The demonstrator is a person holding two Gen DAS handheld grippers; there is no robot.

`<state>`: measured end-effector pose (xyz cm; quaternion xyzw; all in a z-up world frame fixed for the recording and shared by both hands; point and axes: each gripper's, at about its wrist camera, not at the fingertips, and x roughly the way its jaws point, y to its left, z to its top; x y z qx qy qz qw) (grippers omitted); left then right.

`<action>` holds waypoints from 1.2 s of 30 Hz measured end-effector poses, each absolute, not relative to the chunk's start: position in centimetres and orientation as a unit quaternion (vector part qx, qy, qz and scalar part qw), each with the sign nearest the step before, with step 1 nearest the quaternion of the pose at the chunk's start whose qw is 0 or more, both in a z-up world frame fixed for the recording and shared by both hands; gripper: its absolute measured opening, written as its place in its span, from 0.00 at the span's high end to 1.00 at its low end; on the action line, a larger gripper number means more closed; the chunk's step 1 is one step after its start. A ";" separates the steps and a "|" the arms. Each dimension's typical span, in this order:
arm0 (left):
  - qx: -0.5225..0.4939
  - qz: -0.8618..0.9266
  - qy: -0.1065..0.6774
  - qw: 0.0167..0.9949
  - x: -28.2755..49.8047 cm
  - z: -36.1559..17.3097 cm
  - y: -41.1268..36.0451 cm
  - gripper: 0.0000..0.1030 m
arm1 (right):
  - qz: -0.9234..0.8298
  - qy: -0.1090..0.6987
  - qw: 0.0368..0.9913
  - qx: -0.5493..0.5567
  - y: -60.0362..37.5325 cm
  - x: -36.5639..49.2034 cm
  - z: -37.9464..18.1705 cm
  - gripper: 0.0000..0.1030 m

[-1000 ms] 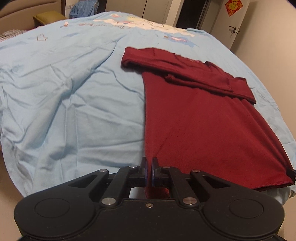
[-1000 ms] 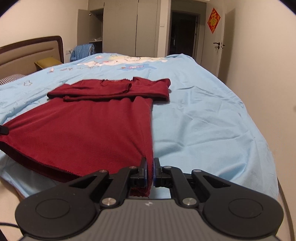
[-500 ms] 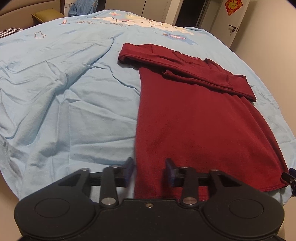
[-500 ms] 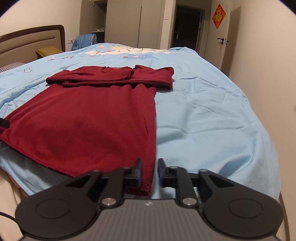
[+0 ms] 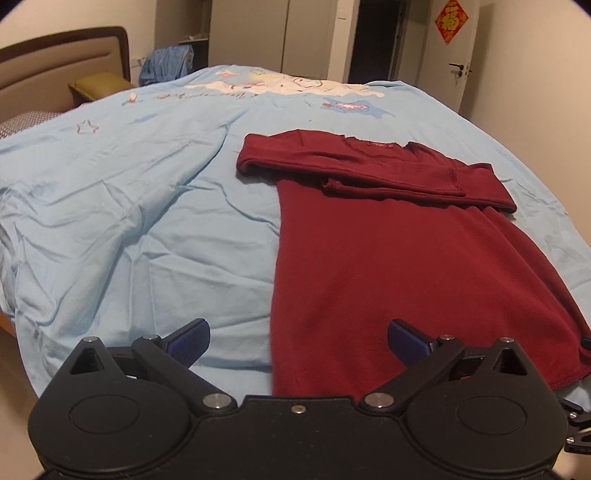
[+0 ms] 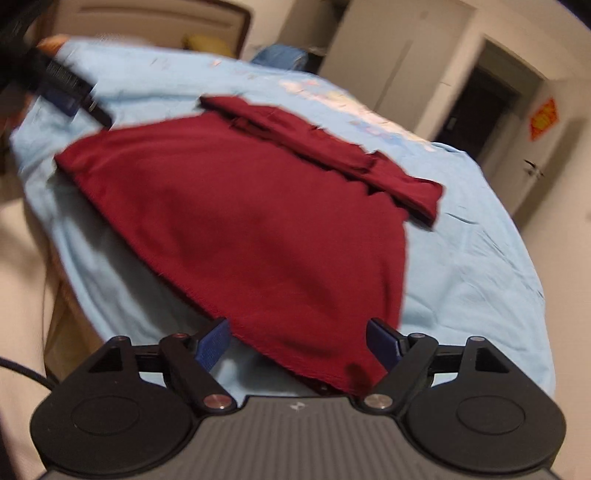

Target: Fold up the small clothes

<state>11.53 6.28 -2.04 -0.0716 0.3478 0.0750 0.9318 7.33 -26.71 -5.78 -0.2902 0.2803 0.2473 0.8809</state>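
- Light blue bedsheet, filling most of both frames.
- Maroon long-sleeved top, centre right, flat, sleeves folded across chest.
- Left gripper and right gripper, lower centre: clenched on hem corners a second ago, now released wide; hem laid down, next fold pending.

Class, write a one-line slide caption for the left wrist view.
Open left claw poised at the hem of a maroon shirt, sleeves folded across, on a light blue bedsheet.

A home bedroom: bed with headboard, wardrobe doors, pillow.
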 end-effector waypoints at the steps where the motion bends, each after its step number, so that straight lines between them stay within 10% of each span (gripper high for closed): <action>1: -0.067 0.072 0.346 0.933 11.5 -2.0 6.0 0.01 | 0.243 0.284 0.876 -0.306 -26.3 7.5 -6.2 0.18; 8: -0.058 0.026 0.338 0.939 11.2 -2.2 4.2 0.01 | 0.231 0.265 0.857 -0.377 -24.5 7.2 -7.9 0.20; 18: -0.018 -0.065 0.338 0.939 10.8 -2.7 1.0 0.01 | 0.265 0.238 0.887 -0.295 -25.5 7.9 -5.2 0.76; 36: 0.197 -0.064 0.339 0.918 11.3 -5.3 -4.3 0.01 | 0.249 0.318 0.911 -0.081 -27.8 18.2 -3.2 0.80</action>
